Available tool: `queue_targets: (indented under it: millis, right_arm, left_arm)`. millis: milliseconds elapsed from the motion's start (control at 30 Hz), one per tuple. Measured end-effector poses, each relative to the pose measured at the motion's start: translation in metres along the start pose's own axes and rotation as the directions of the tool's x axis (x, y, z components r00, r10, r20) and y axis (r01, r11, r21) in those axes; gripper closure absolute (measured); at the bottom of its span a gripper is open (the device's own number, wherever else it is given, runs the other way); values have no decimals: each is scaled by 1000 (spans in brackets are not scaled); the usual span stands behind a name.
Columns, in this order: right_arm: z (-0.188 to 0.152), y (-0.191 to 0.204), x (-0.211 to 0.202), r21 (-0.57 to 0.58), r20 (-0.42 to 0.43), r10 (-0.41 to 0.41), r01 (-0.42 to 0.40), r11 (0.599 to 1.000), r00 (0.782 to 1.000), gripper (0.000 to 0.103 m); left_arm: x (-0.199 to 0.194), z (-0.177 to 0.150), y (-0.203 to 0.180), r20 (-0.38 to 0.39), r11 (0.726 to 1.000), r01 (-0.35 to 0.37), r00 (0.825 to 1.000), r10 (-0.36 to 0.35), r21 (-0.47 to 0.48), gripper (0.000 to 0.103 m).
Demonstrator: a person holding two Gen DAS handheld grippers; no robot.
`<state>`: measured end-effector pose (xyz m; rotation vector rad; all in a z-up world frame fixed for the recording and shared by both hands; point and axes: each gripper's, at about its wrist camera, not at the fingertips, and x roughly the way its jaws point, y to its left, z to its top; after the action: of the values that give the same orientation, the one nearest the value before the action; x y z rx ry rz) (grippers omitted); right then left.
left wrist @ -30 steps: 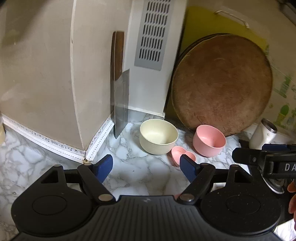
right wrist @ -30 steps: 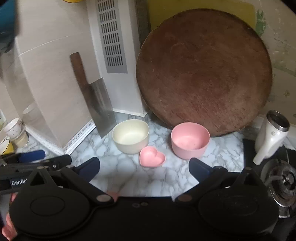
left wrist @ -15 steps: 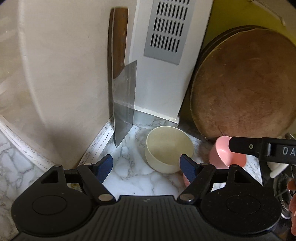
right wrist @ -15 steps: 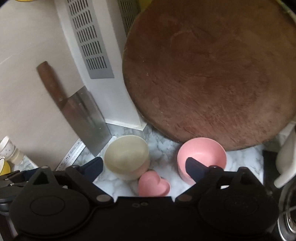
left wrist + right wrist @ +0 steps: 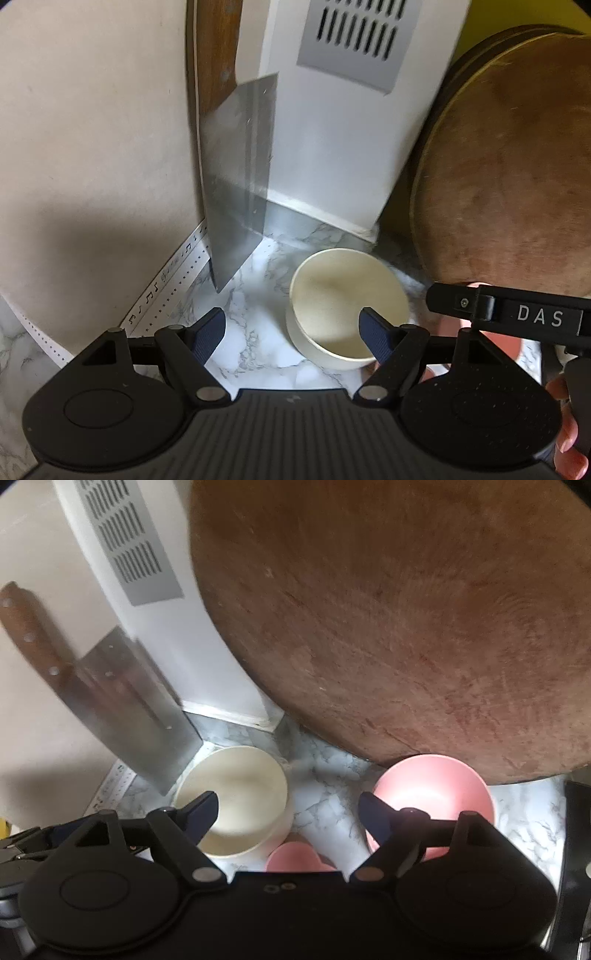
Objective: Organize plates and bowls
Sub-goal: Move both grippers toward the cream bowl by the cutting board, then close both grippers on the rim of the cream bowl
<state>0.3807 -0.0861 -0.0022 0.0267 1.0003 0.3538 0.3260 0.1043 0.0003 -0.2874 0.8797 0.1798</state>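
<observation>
Cream round bowl [image 5: 347,306]: stands upright on the white marble counter [image 5: 251,332], in the back corner, first in a row of three pieces of tableware.

Farthest left: steel cleaver with a wooden handle [image 5: 236,166], leaning blade-down against the wall, tip just beside the cream bowl's far-left rim. Behind it, white vented panel [image 5: 351,110].

Left claw [image 5: 291,317]: spread wide, holding nothing. Straddles the cream bowl's left wall, with one finger over bare counter and the other over the bowl's hollow. Contact not apparent; height above the rim hard to judge.

Next along, seen from the right wrist: small pink heart-shaped dish [image 5: 291,856], in front of the gap between the two bowls, half hidden by the tool body. Then pink round bowl [image 5: 432,786], upright, near the foot of the big round wooden chopping board [image 5: 406,627] that leans on the wall.

Right claw [image 5: 288,799]: also wide apart and empty. Hangs over the gap between the bowls, one finger above the cream bowl, the other at the pink bowl's left rim.

Step in hand, by the look of it: approach, before any pickup. Nothing stacked yet.

Next move likely calls for lowering the left claw onto the cream bowl's wall and pinching it, keeping wide of the cleaver. Likewise shifting the right claw rightward to take the pink bowl's rim, then nesting one in the other.
</observation>
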Motion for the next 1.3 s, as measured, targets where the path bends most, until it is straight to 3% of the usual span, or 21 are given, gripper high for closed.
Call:
queue_targets:
  millis: [267,333,400,567,833,933,1100,1167,1300]
  right_arm:
    - [3,-4,30,-11,-52,10,-11,1000,999,43]
    - [4,-5,36,-14,-60,15,-16,1000,998,43]
    - [5,-5,41,-16,-66,25,-27,1000,998,43]
    - [2,-5,51,-36,-86,3,-6,999,996,42]
    - [0,-12,57,-31,-100,42,-46,998,994,42]
    - [0,-15,60,-20,-116,71,-73,997,991,48]
    - [-4,-14,63,-22,-125,76,-80,997,989,68]
    - [-5,-12,63,-31,-120,83,-87,996,989,74]
    - [-6,-6,65,-54,-113,70,-76,996,991,86]
  left_arm:
    - [31,3,3,-50,999,-8,999,6,-52,25]
    - [37,3,4,-56,998,-12,998,8,-66,26]
    - [42,3,4,-62,998,-10,998,6,-65,38]
    - [48,5,5,-60,998,3,998,-7,-70,45]
    - [60,7,-1,-71,997,4,997,-9,-71,51]
    - [63,7,-1,-74,996,-24,997,17,-87,55]
    - [69,7,-1,-102,994,23,994,-34,-109,72]
    - [69,5,-1,-103,994,16,994,-27,-107,72]
    - [70,3,0,-104,994,24,994,-36,-109,87]
